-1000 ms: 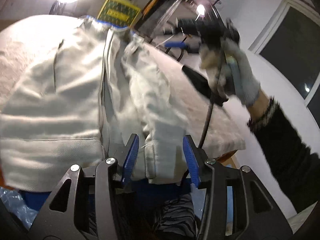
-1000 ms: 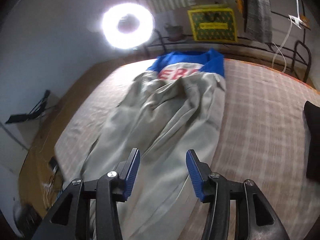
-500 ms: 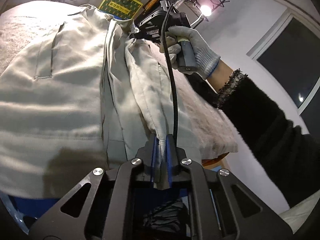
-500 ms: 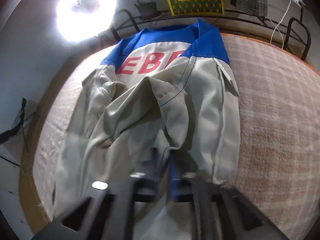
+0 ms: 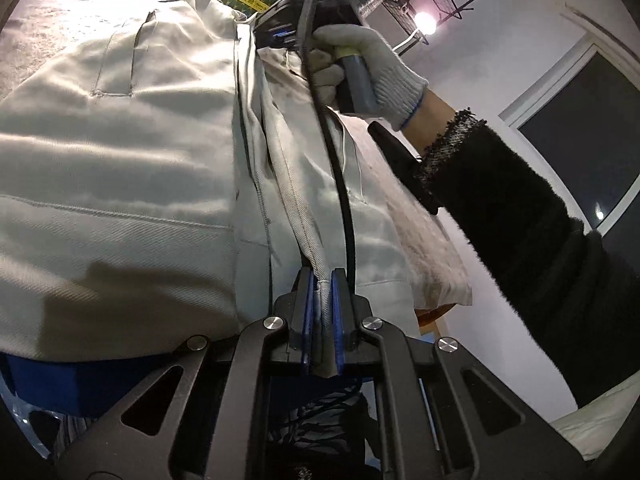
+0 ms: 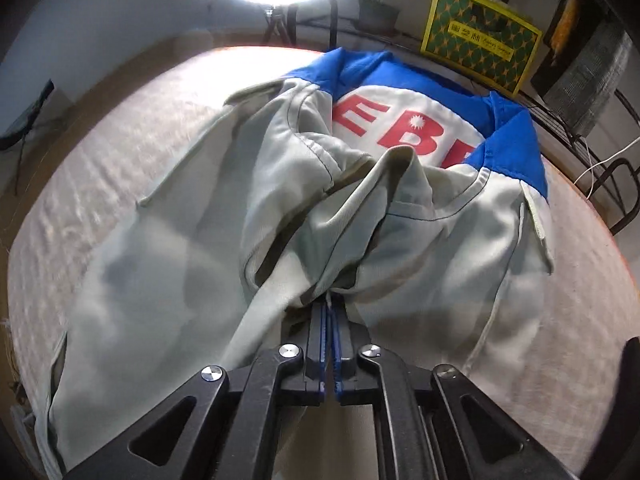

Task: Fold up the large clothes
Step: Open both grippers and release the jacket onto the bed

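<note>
On the bed (image 6: 100,152), both grippers, spread a second ago, are now pinching the jacket (image 5: 120,184): left gripper (image 5: 321,312) gripping the hem, right gripper (image 6: 329,344) a mid fold, readying the fold.

red "EBE" on jacket (image 6: 400,184) back

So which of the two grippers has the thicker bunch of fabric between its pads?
The left gripper: a thick seamed edge of the grey jacket fills its pads. The right gripper pinches only a thin fold.
</note>
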